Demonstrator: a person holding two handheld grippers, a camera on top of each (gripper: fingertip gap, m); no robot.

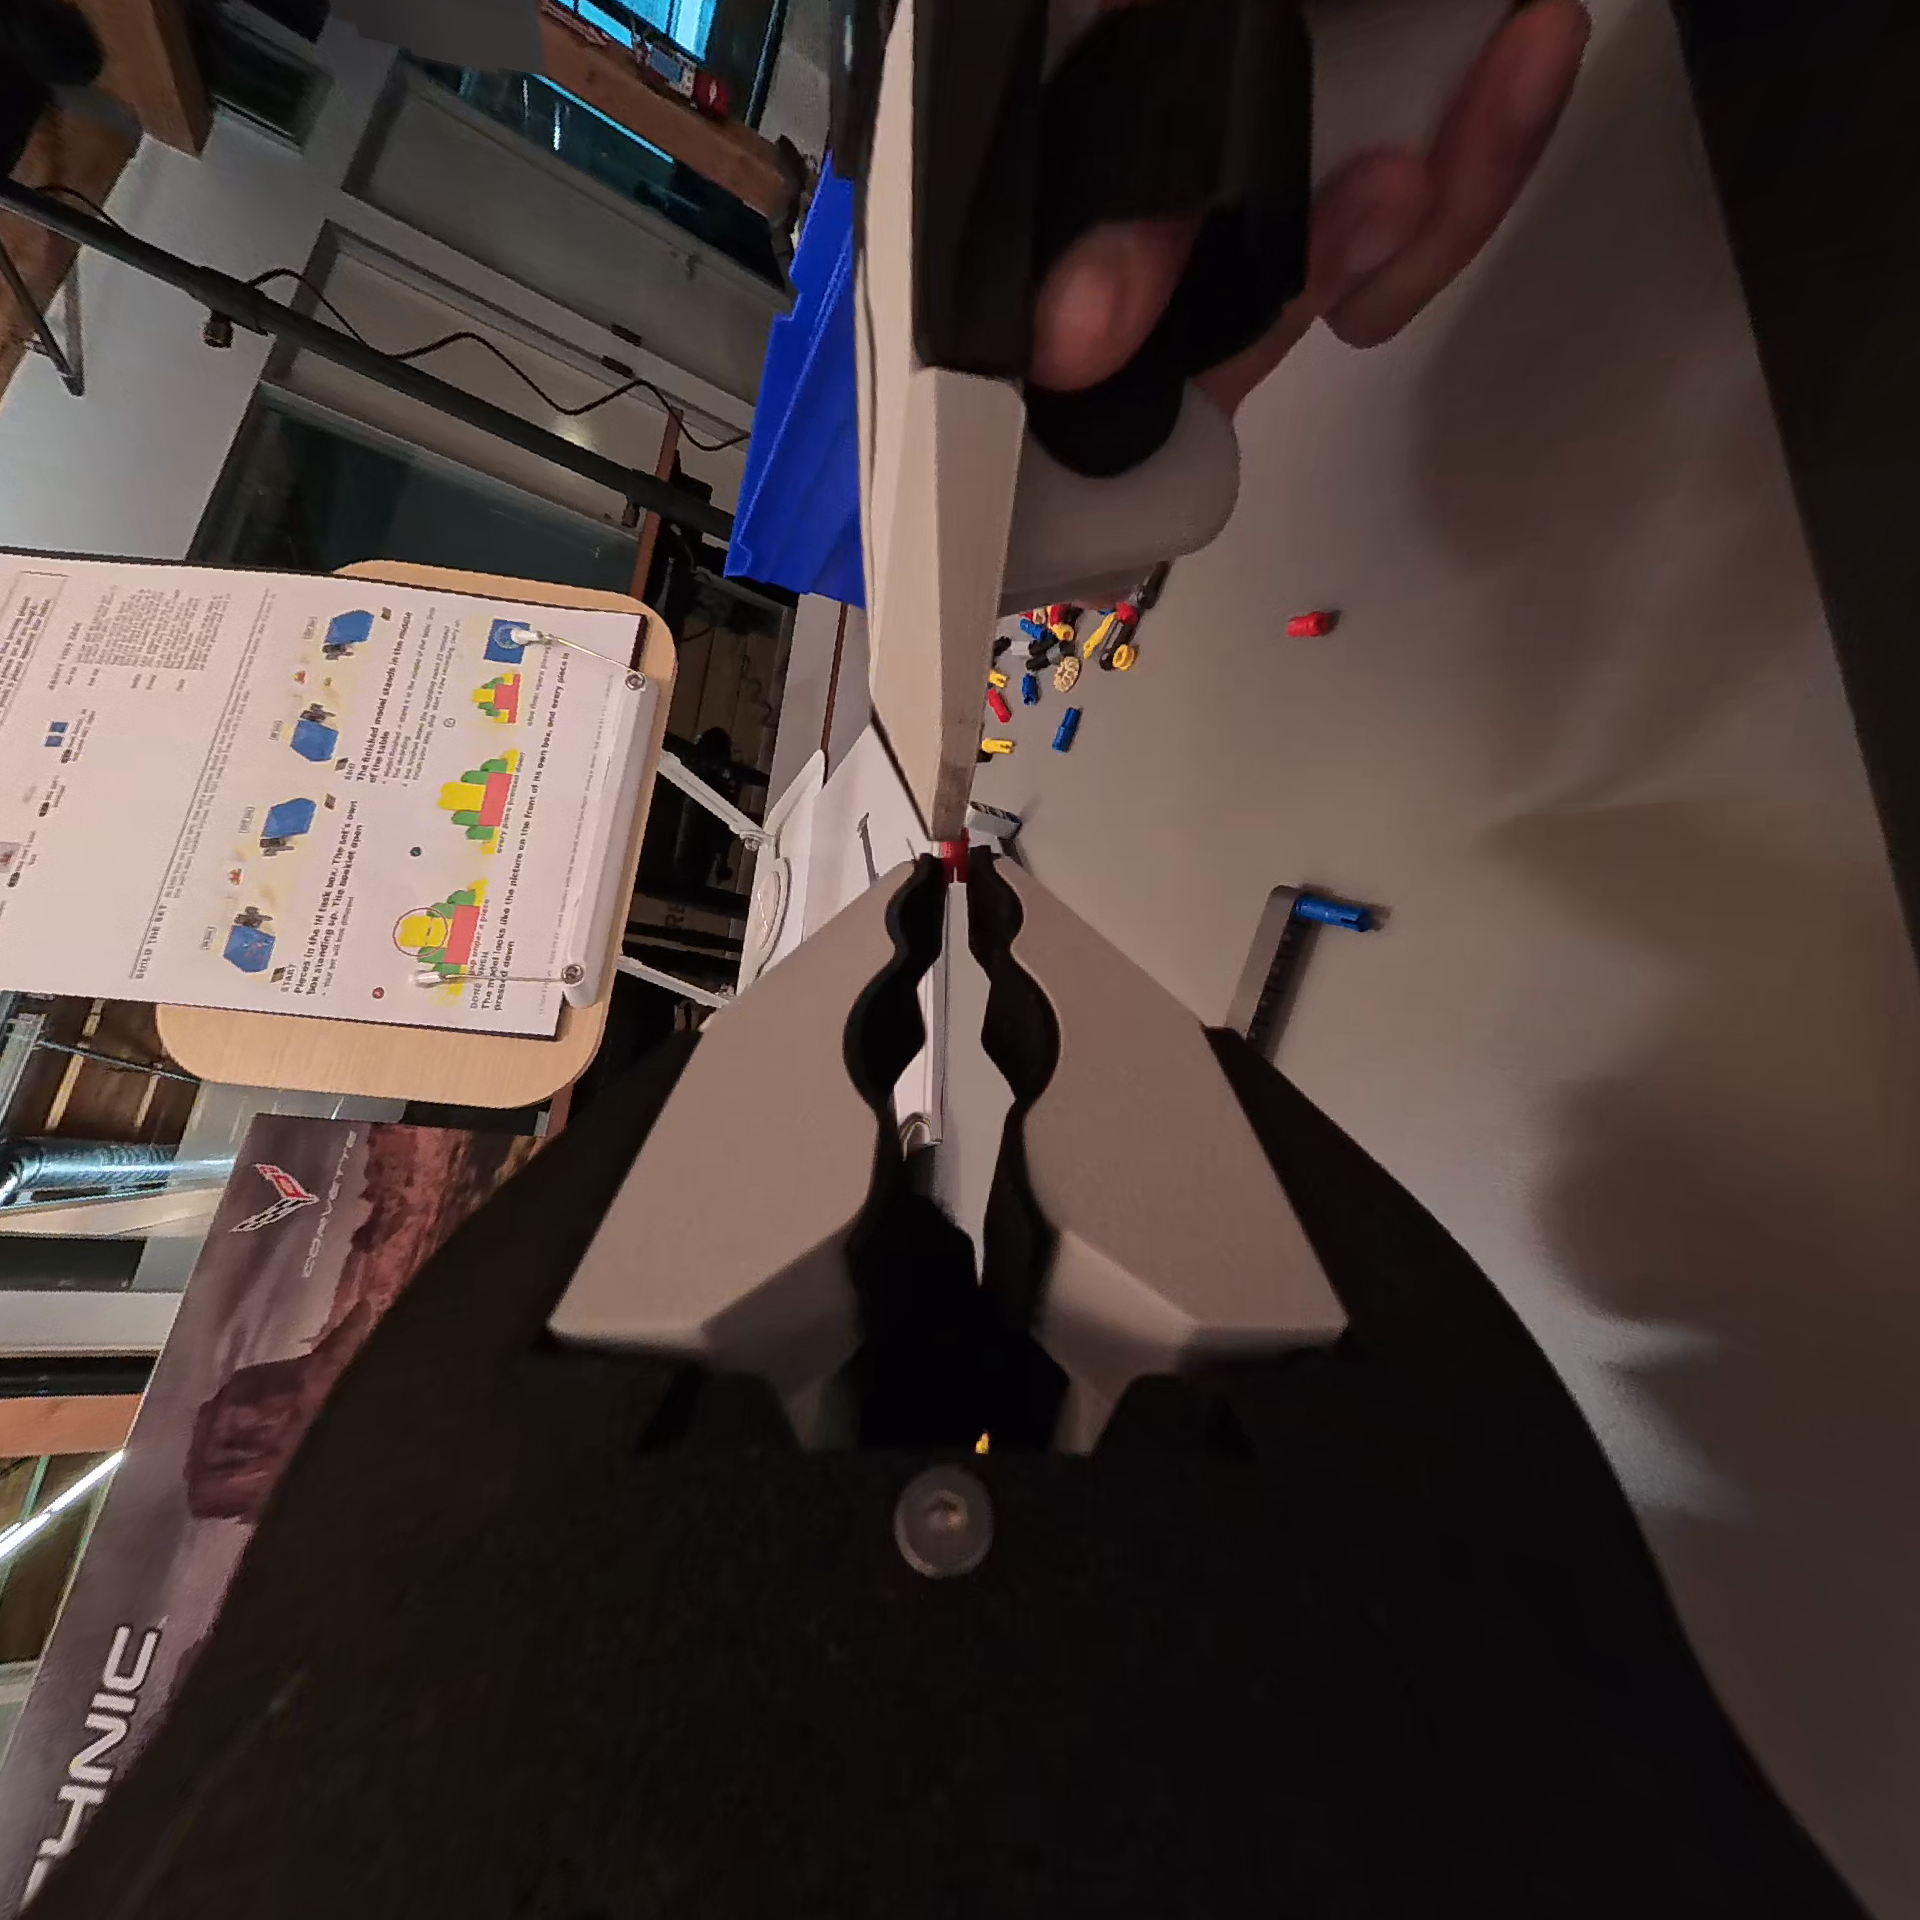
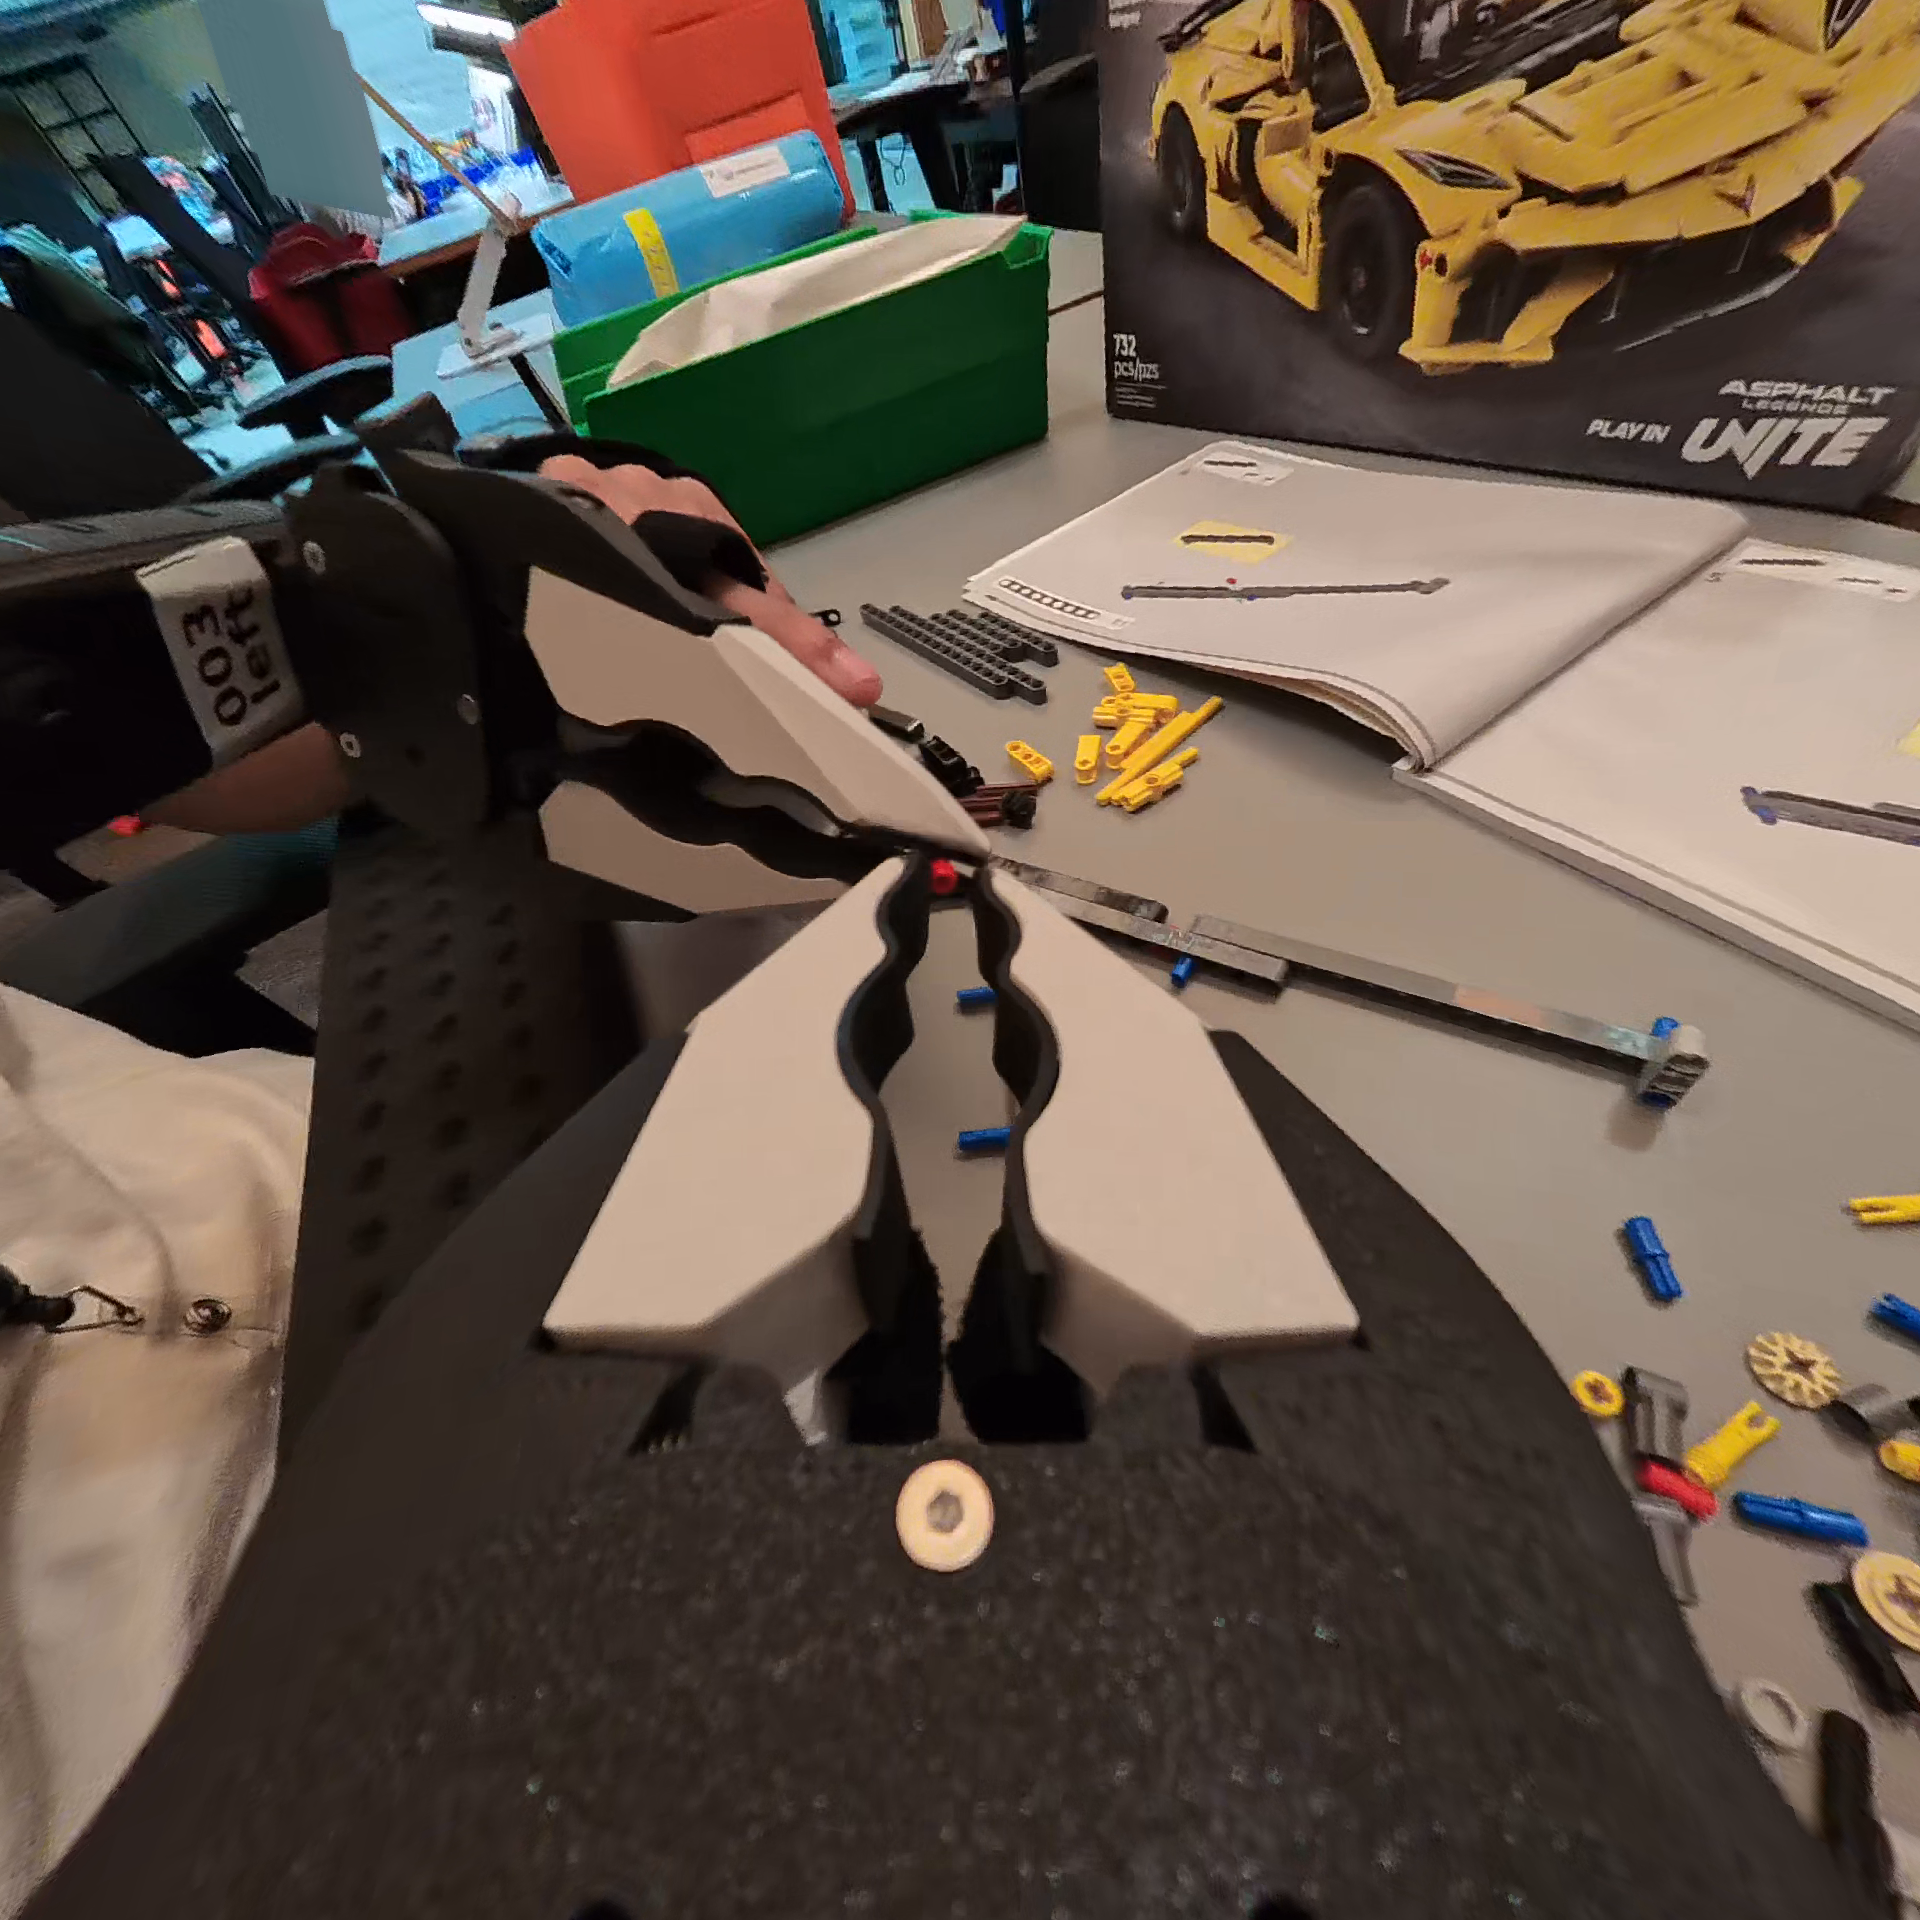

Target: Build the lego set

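**A:** Right wrist view, entry. Small red pin (image 2: 940, 876) sits at the very tips of the right claw (image 2: 943, 879), which is clenched on it. It is held just above the tabletop (image 2: 1403, 1195), at the near end of the long grey beam (image 2: 1351, 987).

**B:** And the left claw (image 1: 951, 873)?

**A:** Drawn nearly closed, with its tips touching the same red pin from the side. I cannot tell whether it pinches the pin itself or the beam's end, since the contact is too small and crowded.

**B:** Step in hand, then?

**A:** My judgement is seating the red pin into a hole at the beam's end. The beam lies flat and already carries blue pins and a grey connector at the far end.

**B:** What does the next move call for?

**A:** Probably lining the pin's axis up with the hole, with one claw bracing the beam so it does not slide. After that, a short straight push and a release only once it is seated.

**B:** Surroundings?

**A:** Loose blue pins (image 2: 1652, 1257) lie near the beam and a yellow pile (image 2: 1138, 732) sits beyond it. Behind those are the open instruction booklet (image 2: 1351, 582) and, farthest off, the set's box (image 2: 1507, 260).
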